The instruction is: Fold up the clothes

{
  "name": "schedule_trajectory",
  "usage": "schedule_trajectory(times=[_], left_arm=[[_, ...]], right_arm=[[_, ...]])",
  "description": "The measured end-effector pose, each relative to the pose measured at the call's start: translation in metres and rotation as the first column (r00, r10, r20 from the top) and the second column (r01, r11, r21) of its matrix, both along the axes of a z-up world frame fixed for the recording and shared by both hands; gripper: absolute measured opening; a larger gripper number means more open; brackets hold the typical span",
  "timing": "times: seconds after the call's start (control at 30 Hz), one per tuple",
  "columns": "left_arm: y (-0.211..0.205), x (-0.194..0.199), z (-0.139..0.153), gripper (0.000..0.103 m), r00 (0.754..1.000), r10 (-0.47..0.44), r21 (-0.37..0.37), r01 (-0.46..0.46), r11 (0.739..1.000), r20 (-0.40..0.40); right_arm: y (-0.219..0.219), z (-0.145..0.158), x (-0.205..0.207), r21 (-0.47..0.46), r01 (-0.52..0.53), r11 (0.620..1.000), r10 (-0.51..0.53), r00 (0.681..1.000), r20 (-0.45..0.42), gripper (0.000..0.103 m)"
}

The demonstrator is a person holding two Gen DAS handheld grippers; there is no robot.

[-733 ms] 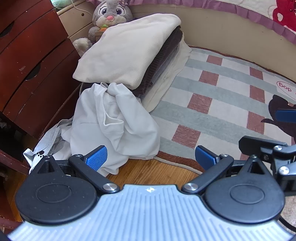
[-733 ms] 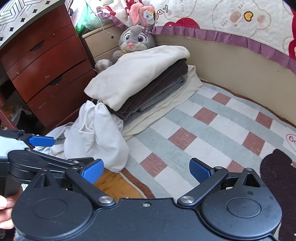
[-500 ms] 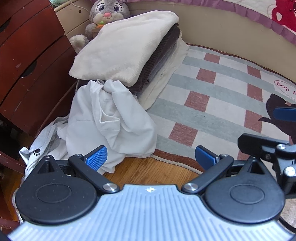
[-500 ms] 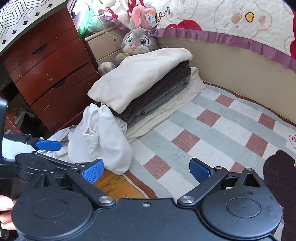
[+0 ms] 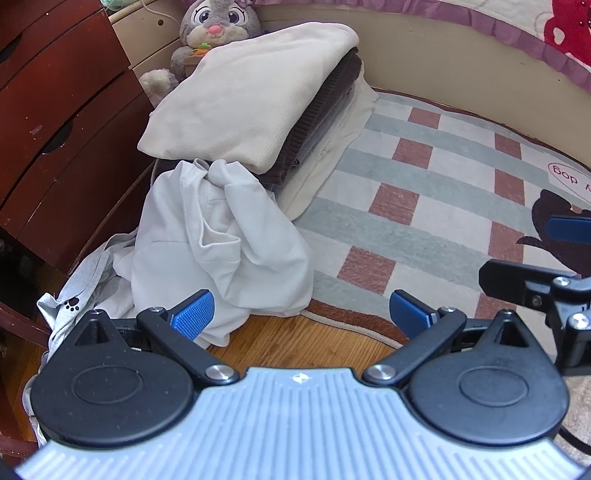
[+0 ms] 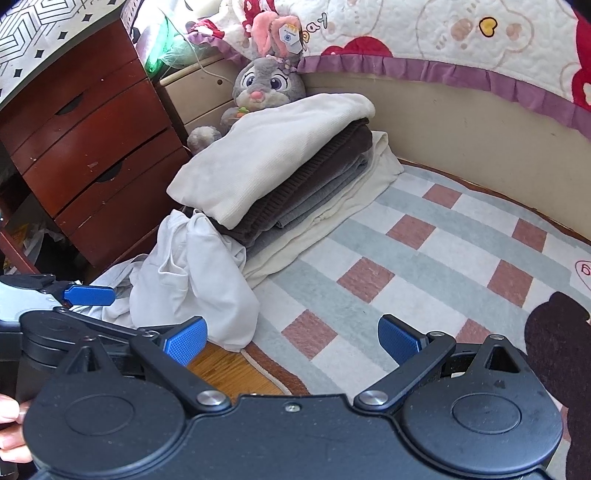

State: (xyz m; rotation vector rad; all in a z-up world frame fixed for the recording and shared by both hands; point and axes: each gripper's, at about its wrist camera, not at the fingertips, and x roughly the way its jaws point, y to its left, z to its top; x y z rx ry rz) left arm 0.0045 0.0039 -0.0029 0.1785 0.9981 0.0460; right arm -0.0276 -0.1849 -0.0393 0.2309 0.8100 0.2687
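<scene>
A crumpled white garment (image 5: 218,243) (image 6: 195,280) lies heaped at the rug's near-left edge, partly on the wood floor. Behind it rises a stack of folded clothes (image 5: 258,110) (image 6: 284,166), cream on top, brown and grey beneath. A grey paw-print garment (image 5: 74,295) lies left of the white heap. My left gripper (image 5: 299,314) hovers open just in front of the white garment, nothing between its blue pads. My right gripper (image 6: 291,339) is open over the rug edge, to the right of the heap, empty as well.
A checked rug (image 5: 424,184) (image 6: 424,258) spreads to the right. A red wooden dresser (image 5: 55,129) (image 6: 81,155) stands at the left. A plush rabbit (image 5: 210,33) (image 6: 266,88) sits behind the stack, against a bed base (image 6: 461,122). A hand (image 6: 9,432) shows at the right wrist view's left edge.
Both views have shifted slightly: the clothes stack and white heap sit a little further right and higher in frame. Both grippers stay open and empty.
</scene>
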Motion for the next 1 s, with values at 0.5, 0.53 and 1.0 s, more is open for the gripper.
schedule_trajectory(times=[0.5, 0.53, 1.0], left_arm=[[0.0028, 0.0005, 0.0011, 0.103, 1.0, -0.006, -0.012, 0.006, 1.0, 0.01], [0.0031, 0.0009, 0.0012, 0.103, 1.0, -0.007, -0.014, 0.007, 1.0, 0.009], [0.0043, 0.0022, 0.0029, 0.103, 1.0, -0.014, -0.019, 0.014, 1.0, 0.008]], right_arm=[[-0.0011, -0.0036, 0.003, 0.01, 0.017, 1.0, -0.017, 1.0, -0.01, 0.101], [-0.0012, -0.0039, 0.0031, 0.011, 0.019, 1.0, -0.019, 1.0, -0.011, 0.101], [-0.003, -0.0062, 0.004, 0.02, 0.027, 0.999, -0.027, 0.999, -0.019, 0.101]])
